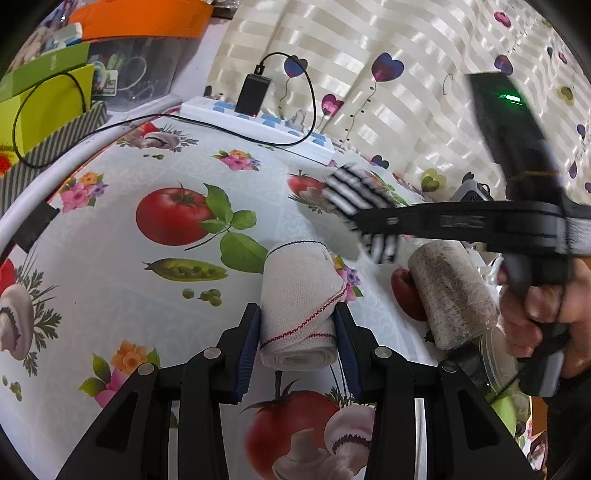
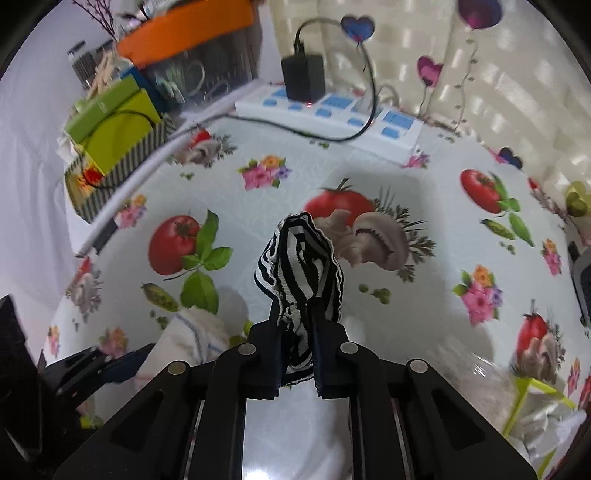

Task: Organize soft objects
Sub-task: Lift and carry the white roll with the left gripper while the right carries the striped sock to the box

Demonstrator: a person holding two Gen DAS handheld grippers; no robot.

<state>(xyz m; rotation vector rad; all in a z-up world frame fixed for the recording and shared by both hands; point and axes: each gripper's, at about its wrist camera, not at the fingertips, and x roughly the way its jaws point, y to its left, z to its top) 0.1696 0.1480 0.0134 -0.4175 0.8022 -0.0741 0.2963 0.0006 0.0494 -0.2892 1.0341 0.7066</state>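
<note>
**Both grippers closed on soft items above the vegetable-print tablecloth**

The left gripper (image 1: 298, 332) is clamped on a rolled white bandage (image 1: 301, 302), its blue-padded fingers (image 1: 246, 354) pressing the roll from either side. The roll has a red zigzag-stitched edge and a thin blue line at its far end, and it lies along the fingers, pointing away from the camera over the tablecloth (image 1: 110, 280).

The right gripper (image 2: 296, 354) is shut tight on a black-and-white striped cloth (image 2: 301, 266), which bunches up and stands out beyond the fingertips. In the left wrist view the same striped cloth (image 1: 356, 201) shows to the right and farther off, blurred, at the tip of the right gripper's black body (image 1: 461, 221). The person's right hand (image 1: 535, 314) grips the handle at the right edge.

Just right of the bandage is a speckled grey-beige roll (image 1: 452, 295), standing tilted near the right hand; whether it touches the table cannot be told.

At the far edge of the table lies a white power strip (image 2: 332, 122) with blue sockets and a black charger (image 2: 303, 77) plugged into it, its cable looping over the cloth. At the far left are a striped box (image 2: 118, 173) holding green cartons and a dark container with an orange lid (image 2: 184, 33). A curtain with heart-shaped balloons (image 1: 388, 66) hangs behind.
</note>
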